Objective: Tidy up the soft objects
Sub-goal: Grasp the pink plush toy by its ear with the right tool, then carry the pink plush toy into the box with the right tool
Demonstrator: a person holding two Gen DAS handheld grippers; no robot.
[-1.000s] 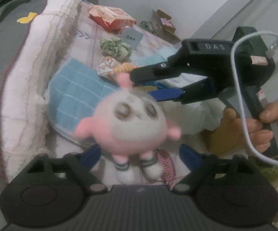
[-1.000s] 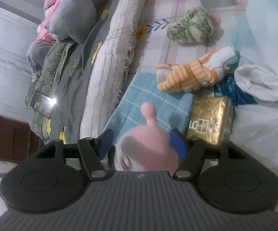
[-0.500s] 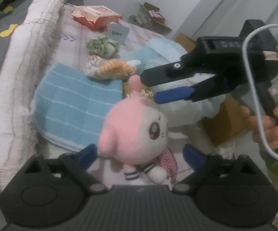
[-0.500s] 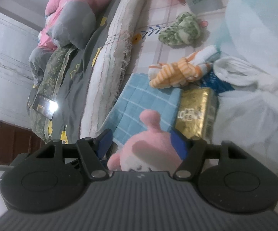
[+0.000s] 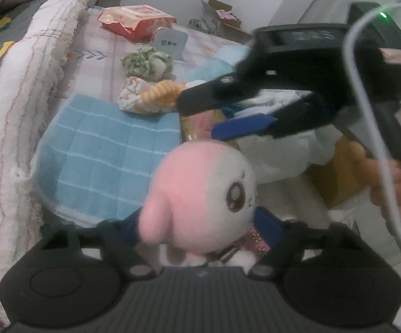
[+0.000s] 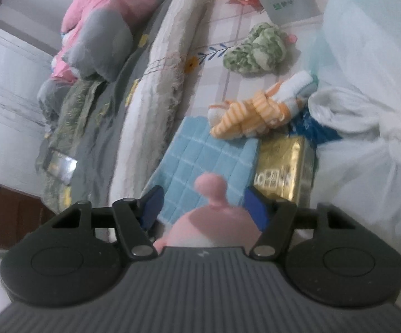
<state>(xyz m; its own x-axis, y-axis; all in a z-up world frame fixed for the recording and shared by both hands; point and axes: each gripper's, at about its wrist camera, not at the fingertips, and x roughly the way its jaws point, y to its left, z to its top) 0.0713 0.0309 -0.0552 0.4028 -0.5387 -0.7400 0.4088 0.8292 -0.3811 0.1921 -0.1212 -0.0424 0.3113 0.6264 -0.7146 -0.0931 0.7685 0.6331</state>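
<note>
A pink and white plush toy (image 5: pixel 200 188) with big eyes hangs over the bed, its face turned to the right in the left wrist view. My left gripper (image 5: pixel 196 224) brackets its head from below. The jaws are closing, and the blue pads sit close on both sides without visibly squeezing. My right gripper (image 5: pixel 196 119) reaches in from the right, held by a person's hand (image 5: pixel 394 183). In the right wrist view the plush (image 6: pixel 214 222) fills the space between the right gripper's (image 6: pixel 203 208) pads, which grip its head and are still closing.
Under the plush lies a blue checked towel (image 5: pixel 108 152). Behind it are an orange striped cloth roll (image 5: pixel 150 97), a green cloth bundle (image 5: pixel 144 63) and a red packet (image 5: pixel 136 22). A gold packet (image 6: pixel 283 166) and white bags (image 6: pixel 367 138) lie to the right. A fringed blanket ridge (image 5: pixel 20 97) borders the left.
The plush has turned from facing the left camera to facing right. It now sits lower and closer between the left fingers, which have narrowed around it. The right fingers have narrowed slightly.
</note>
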